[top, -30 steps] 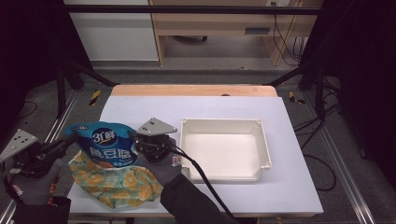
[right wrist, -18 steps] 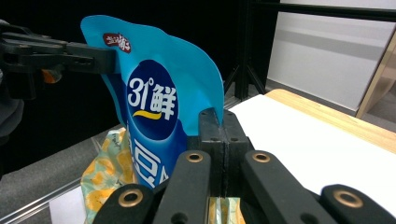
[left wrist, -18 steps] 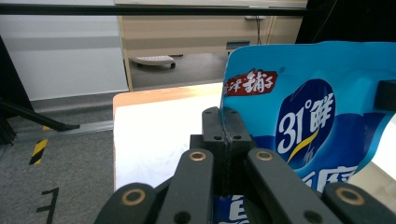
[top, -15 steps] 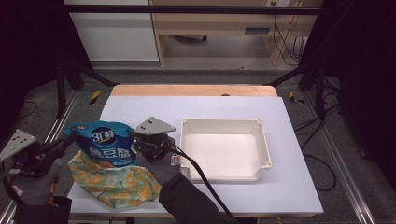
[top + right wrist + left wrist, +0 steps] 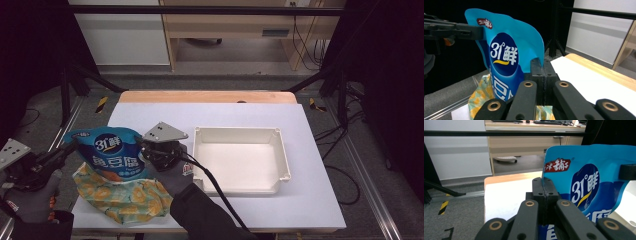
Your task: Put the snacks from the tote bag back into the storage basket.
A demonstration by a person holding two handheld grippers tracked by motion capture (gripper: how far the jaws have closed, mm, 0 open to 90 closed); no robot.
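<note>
High view first: we hold a blue pouch (image 5: 111, 152) off the table (image 5: 210, 112) between our two grippers, above a yellow patterned packet (image 5: 120, 197) that lies at the near left corner. Our left gripper (image 5: 67, 148) pinches the pouch's left edge and our right gripper (image 5: 142, 149) pinches its right edge, so the pouch hangs stretched between them. In the left gripper view the black jaws are pressed together on the pouch's rim (image 5: 546, 195); the right gripper view shows the same, jaws tight on the opposite rim (image 5: 541, 68), with the other gripper clamping the far corner.

We judge the pick-up as done: both grips look firm and the pouch is clear of the surface. The white tray (image 5: 280, 150) just to the right stands empty, so if that is where things go, the carrying and the release are still ahead of us, and the yellow packet has not yet been taken up.
</note>
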